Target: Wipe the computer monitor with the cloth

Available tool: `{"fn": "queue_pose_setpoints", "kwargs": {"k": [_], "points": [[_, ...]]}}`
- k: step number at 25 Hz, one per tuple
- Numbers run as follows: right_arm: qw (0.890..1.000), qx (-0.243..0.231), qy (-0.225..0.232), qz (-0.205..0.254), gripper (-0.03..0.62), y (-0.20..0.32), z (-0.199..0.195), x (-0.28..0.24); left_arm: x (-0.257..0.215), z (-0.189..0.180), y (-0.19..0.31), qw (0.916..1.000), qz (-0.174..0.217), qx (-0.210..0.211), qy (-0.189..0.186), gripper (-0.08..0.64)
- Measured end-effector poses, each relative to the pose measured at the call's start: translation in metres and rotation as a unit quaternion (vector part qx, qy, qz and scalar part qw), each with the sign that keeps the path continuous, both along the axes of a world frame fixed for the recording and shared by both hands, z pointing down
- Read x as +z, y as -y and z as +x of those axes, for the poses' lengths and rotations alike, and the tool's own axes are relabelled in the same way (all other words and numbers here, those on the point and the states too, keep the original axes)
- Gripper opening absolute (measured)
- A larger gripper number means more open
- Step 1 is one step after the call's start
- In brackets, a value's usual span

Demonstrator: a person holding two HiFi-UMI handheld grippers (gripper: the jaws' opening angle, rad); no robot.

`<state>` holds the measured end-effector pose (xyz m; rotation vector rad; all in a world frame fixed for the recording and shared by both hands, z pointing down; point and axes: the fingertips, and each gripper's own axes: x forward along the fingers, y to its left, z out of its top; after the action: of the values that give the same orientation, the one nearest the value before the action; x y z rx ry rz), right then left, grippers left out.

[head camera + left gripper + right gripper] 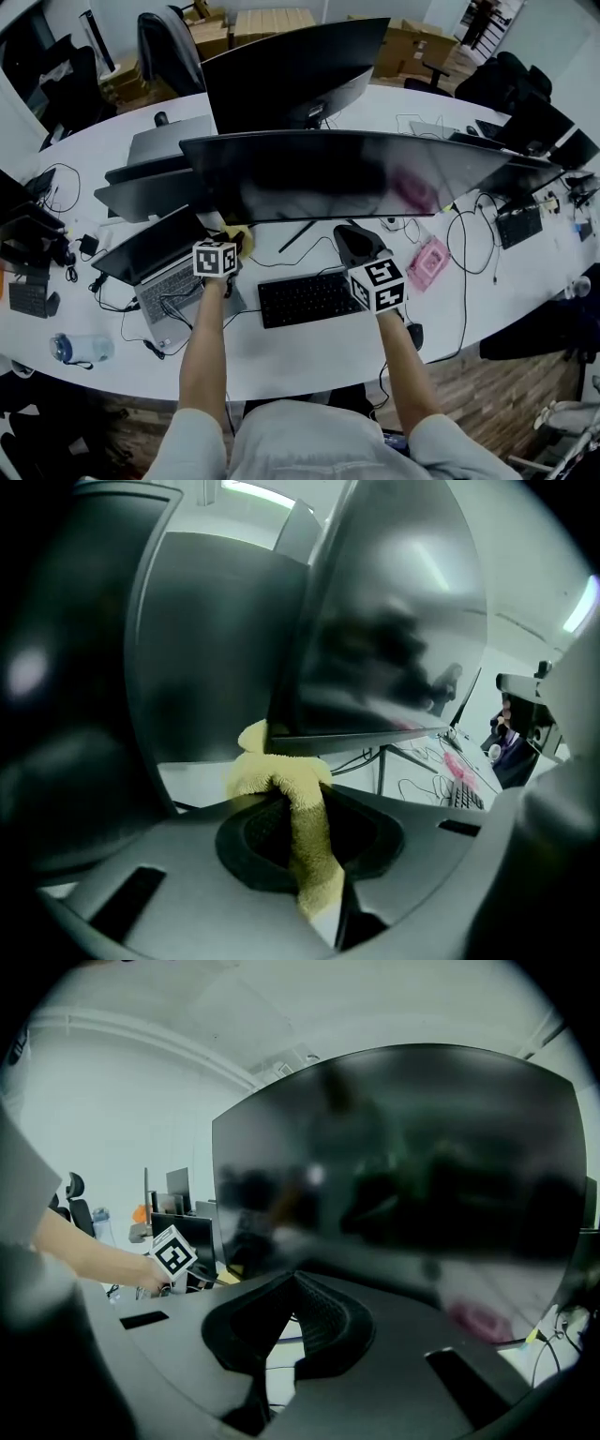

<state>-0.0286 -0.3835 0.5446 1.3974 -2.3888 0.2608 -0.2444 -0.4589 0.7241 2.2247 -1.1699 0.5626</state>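
Note:
A wide curved dark monitor (347, 173) stands in the middle of the white desk (281, 361). My left gripper (230, 244) is at its lower left corner, shut on a yellow cloth (238, 234). In the left gripper view the cloth (298, 817) runs between the jaws, and its bunched end touches the bottom left edge of the monitor (394, 649). My right gripper (356, 244) hovers in front of the lower middle of the screen, jaws shut with nothing in them. In the right gripper view this gripper (296, 1309) faces the monitor (412, 1157).
An open laptop (155, 248) sits left of my left gripper, and a black keyboard (307, 298) lies between my arms. A pink object (428, 262), cables and a mouse (415, 335) lie right. A second monitor (291, 75) stands behind. A water bottle (82, 349) lies near left.

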Motion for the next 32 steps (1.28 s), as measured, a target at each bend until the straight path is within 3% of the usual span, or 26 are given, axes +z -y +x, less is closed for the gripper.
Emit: {"fn": "queue_pose_setpoints", "kwargs": {"k": [17,32], "points": [[0.999,0.051,-0.012,0.0,0.023,-0.016,0.118,0.0,-0.011,0.115,-0.007,0.9989,-0.003,0.029,-0.038,0.075],[0.996,0.094,-0.008,-0.007,0.023,-0.038,0.243,0.004,-0.015,0.247,-0.016,0.9959,-0.016,0.052,-0.072,0.075]]}}
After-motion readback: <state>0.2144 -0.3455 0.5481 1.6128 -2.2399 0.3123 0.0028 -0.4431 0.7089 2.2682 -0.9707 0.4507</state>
